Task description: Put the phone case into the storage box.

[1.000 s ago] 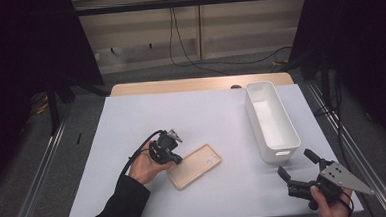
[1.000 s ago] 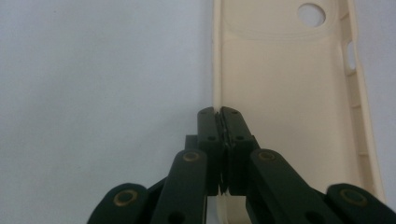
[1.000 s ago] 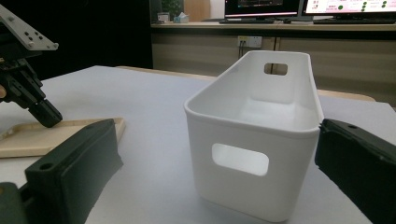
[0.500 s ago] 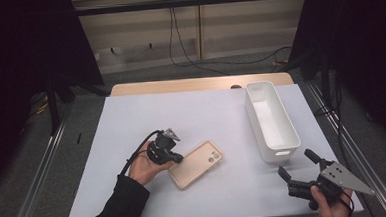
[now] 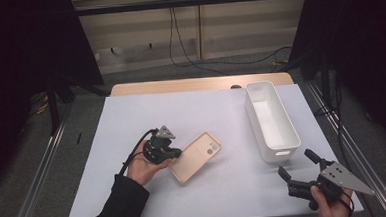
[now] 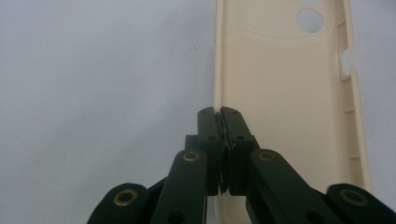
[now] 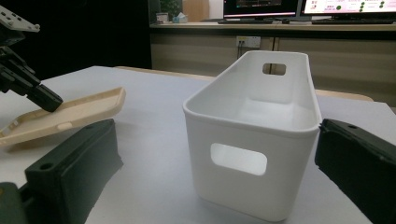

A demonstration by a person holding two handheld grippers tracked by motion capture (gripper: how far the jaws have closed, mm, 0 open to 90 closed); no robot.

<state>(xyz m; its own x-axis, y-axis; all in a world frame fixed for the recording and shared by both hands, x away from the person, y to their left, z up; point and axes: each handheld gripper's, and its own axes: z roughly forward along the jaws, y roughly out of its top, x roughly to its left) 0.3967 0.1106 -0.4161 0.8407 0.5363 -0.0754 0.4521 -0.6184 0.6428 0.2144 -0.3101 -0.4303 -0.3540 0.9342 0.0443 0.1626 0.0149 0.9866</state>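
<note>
A beige phone case [image 5: 196,157] lies hollow side up near the middle of the white table [image 5: 201,113], its far end slightly raised. My left gripper [image 5: 172,153] is shut on the case's side wall; in the left gripper view its pads [image 6: 218,122] pinch the thin rim of the phone case [image 6: 285,93]. My right gripper [image 5: 296,164] rests open near the front right corner, pointing at the white bin [image 5: 271,120]. In the right gripper view its jaws stand wide apart on either side of the white bin [image 7: 254,140], with nothing between them, and the phone case [image 7: 65,115] shows at the left.
The white bin stands empty along the table's right side, with handle cutouts in its short ends. A wooden strip [image 5: 199,83] edges the table's far side. Metal rails [image 5: 39,166] run down both sides, and cables trail on the floor behind.
The phone case has been turned over from back side up to hollow side up and shifted slightly right in my left gripper. The right gripper has stayed put.
</note>
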